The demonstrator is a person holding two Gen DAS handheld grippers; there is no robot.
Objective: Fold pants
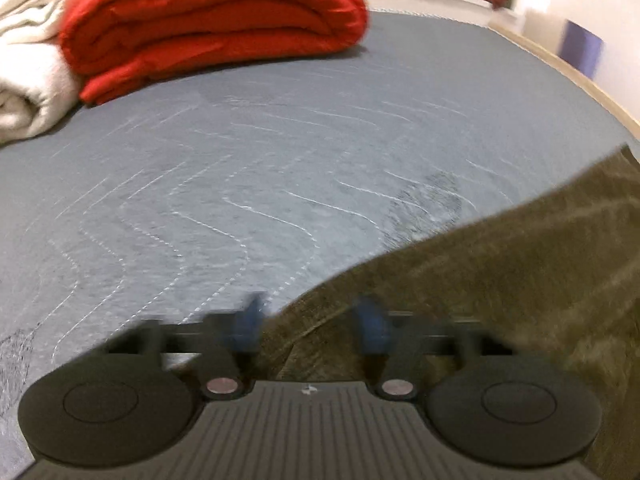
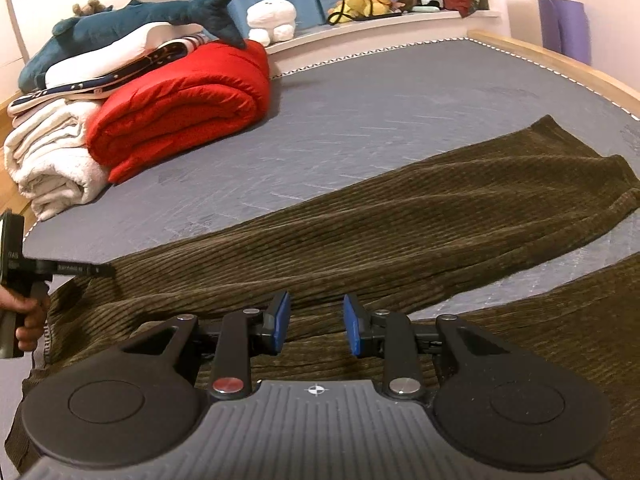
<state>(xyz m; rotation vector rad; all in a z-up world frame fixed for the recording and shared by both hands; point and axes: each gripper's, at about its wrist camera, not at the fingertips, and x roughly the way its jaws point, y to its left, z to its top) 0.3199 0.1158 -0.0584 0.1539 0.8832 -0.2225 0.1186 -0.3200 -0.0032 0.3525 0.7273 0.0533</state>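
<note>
Far left of the right wrist view, the person's left hand (image 2: 28,316) is wrapped around the handle of the left gripper (image 2: 100,270), fist upright, with the fingers pointing in over the waist end of the pants (image 2: 400,216). From that angle I can't tell how its jaws sit, but its own camera, which is blurry, shows the left gripper (image 1: 308,320) with blue pads (image 1: 248,324) spread apart and nothing pinched, hovering right at the pants' edge (image 1: 500,280) where it meets the grey quilted mattress (image 1: 240,184).

Behind that, a white blanket (image 2: 52,160) and a folded red duvet (image 2: 180,108) are stacked up, with a shark plush (image 2: 132,24) lying on top.

Moving right, the brown corduroy pants lie flat on the mattress (image 2: 380,100), legs splayed out toward the right edge. The right gripper (image 2: 316,324) sits low over the crotch area, level, jaws open with the blue pads (image 2: 354,328) apart and gripping nothing.
</note>
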